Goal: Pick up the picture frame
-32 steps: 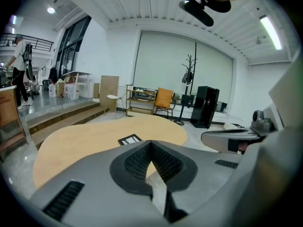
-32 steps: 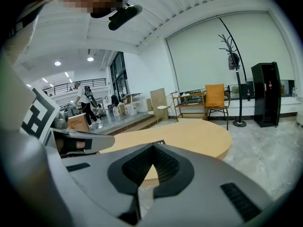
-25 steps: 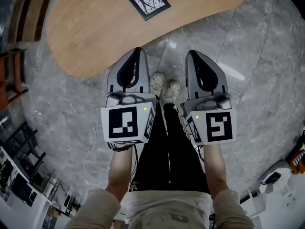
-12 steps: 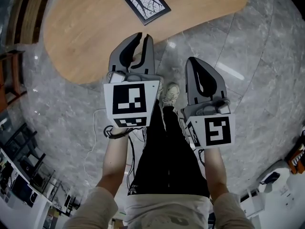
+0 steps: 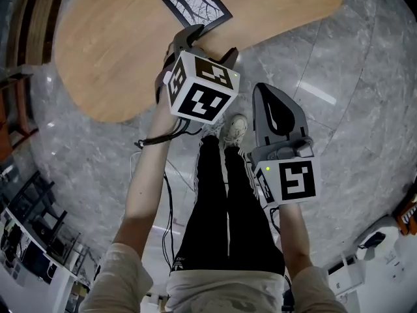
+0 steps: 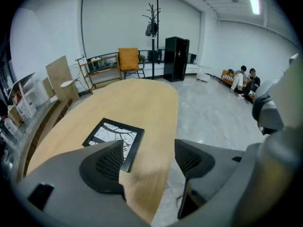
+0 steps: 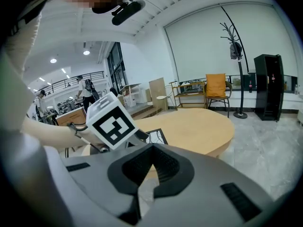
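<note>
1. The frame (image 5: 196, 2) lies flat on the table (image 5: 111, 51), near its rim
2. The left gripper (image 5: 210, 44) hangs over the table edge, just short of the frame; its jaws have just been opening and stand wide apart, with only bare table and floor (image 5: 339, 109) between them, gripping nothing
3. The right gripper (image 5: 262, 89) hangs over the floor beside the person's shoes (image 5: 233, 128), well apart from the frame, its jaws closed together and empty
</note>
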{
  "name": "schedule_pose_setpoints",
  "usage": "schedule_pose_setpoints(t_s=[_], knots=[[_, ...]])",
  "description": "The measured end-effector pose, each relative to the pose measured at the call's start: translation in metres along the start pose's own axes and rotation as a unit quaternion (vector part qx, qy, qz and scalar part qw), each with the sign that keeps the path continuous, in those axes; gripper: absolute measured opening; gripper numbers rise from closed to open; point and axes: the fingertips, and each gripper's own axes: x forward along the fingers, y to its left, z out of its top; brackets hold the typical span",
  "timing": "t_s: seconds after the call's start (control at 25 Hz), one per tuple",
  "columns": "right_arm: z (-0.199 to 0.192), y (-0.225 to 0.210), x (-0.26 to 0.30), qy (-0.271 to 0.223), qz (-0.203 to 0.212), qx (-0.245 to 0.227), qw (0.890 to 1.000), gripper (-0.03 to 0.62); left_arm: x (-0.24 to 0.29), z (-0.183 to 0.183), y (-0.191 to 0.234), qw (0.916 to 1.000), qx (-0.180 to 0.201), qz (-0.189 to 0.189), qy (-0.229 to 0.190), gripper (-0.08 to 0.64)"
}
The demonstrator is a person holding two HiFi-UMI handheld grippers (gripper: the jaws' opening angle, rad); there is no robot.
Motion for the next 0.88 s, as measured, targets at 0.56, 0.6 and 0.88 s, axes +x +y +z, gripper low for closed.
schedule_pose_setpoints(t_s=[0.56, 0.6, 0.88], knots=[[-0.013, -0.017, 0.006, 0.023, -0.018, 0.013, 1.000, 0.005, 0.051, -0.030, -0.003, 0.9896, 0.033, -0.064, 0.124, 0.334], [-0.013, -0.018, 0.006, 0.022, -0.019, 0.014, 0.999, 0.005, 0.051, -0.029, -0.003, 0.9896, 0.039, -0.060, 0.125, 0.334], [-0.022, -0.023, 0.005, 0.025, -0.021, 0.017, 0.999, 0.005, 0.062, -0.026, 0.000, 0.9900, 0.055, -0.037, 0.124, 0.334]])
